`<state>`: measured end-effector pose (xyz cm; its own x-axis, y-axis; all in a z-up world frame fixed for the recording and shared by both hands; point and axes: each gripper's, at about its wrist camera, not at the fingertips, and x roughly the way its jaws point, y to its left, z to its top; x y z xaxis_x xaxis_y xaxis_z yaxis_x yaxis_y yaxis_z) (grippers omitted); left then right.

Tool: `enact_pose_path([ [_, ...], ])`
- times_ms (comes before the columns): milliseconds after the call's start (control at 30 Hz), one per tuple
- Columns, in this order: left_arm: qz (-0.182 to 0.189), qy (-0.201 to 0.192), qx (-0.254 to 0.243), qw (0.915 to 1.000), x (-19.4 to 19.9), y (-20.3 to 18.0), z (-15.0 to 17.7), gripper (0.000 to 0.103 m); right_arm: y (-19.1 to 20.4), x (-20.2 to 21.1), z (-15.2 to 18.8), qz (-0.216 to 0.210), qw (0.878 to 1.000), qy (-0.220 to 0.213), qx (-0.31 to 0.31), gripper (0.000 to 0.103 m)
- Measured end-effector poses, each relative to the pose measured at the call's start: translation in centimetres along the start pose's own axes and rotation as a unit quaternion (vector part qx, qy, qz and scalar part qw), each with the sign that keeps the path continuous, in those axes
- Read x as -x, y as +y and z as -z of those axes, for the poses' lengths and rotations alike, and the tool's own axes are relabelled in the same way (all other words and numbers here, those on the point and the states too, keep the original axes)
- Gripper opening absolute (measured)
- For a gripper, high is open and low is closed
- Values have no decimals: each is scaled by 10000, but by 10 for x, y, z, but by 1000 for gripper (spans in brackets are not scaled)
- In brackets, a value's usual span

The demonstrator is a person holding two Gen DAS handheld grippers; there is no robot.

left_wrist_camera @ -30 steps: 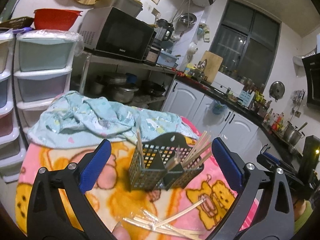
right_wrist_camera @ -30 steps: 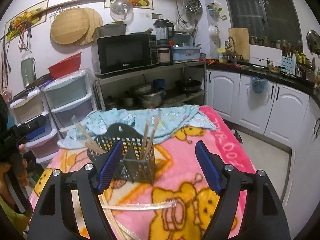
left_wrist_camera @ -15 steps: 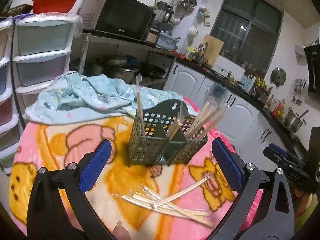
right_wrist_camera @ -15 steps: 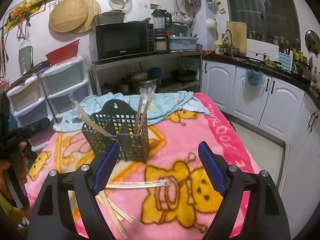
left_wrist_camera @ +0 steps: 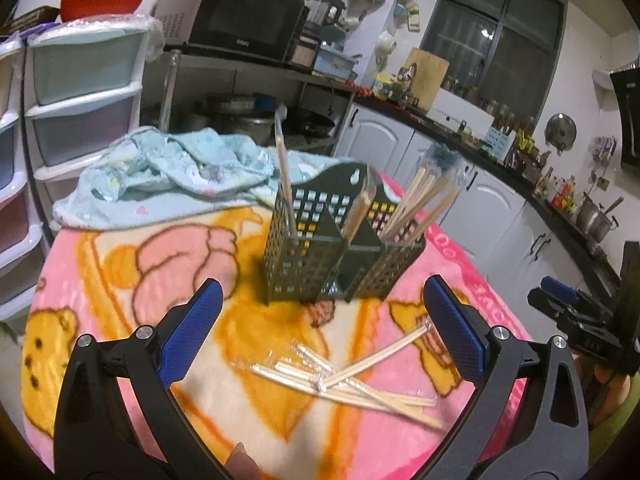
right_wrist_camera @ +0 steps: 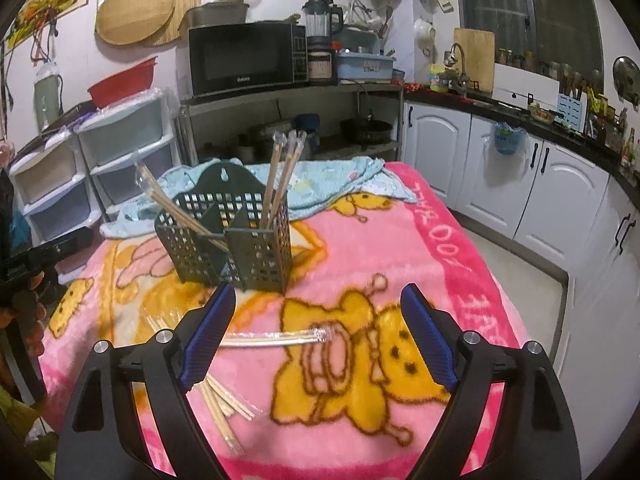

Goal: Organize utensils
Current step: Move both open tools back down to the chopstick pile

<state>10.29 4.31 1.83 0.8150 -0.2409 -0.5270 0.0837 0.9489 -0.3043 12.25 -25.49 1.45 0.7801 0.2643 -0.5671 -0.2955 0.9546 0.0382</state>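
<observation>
A dark green perforated utensil caddy (left_wrist_camera: 340, 248) (right_wrist_camera: 228, 240) stands on the pink cartoon blanket, with wrapped chopsticks (left_wrist_camera: 420, 204) (right_wrist_camera: 282, 176) upright in its compartments. More wrapped chopsticks lie loose (left_wrist_camera: 348, 380) on the blanket in front of it. One wrapped pair (right_wrist_camera: 276, 336) lies crosswise just beyond my right gripper (right_wrist_camera: 318, 304), whose jaws are opening with nothing between them. My left gripper (left_wrist_camera: 320, 300) hangs open above the loose pile, empty. In the left wrist view the right gripper (left_wrist_camera: 576, 320) shows at the right edge.
A crumpled light blue cloth (left_wrist_camera: 176, 168) (right_wrist_camera: 332, 180) lies behind the caddy at the table's far end. Plastic drawer units (left_wrist_camera: 84, 92) stand to the left, a shelf with a microwave (right_wrist_camera: 248, 60) behind, white cabinets (right_wrist_camera: 532, 184) to the right.
Both grippers have sunk and tipped downward, so the caddy and loose chopsticks sit higher and larger in view. The right jaws have spread a little wider.
</observation>
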Motion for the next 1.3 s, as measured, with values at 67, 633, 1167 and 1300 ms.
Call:
enact_pose_path([
  [67,-10,95,-45,9999,-3,0,6,92,0,-3,4,13,10000,63,12,82],
  [633,-220,685,-91,9974,-19,15,43,92,5,-29,28,105,9985,477,243,82],
  [1167,-261,1186,-29,9926,-42,33,70,86,17,-63,52,-35,9941,1007,414,82],
  [1300,-100,1348,331,9903,-53,47,75,69,19,-71,55,-39,9928,1095,482,82],
])
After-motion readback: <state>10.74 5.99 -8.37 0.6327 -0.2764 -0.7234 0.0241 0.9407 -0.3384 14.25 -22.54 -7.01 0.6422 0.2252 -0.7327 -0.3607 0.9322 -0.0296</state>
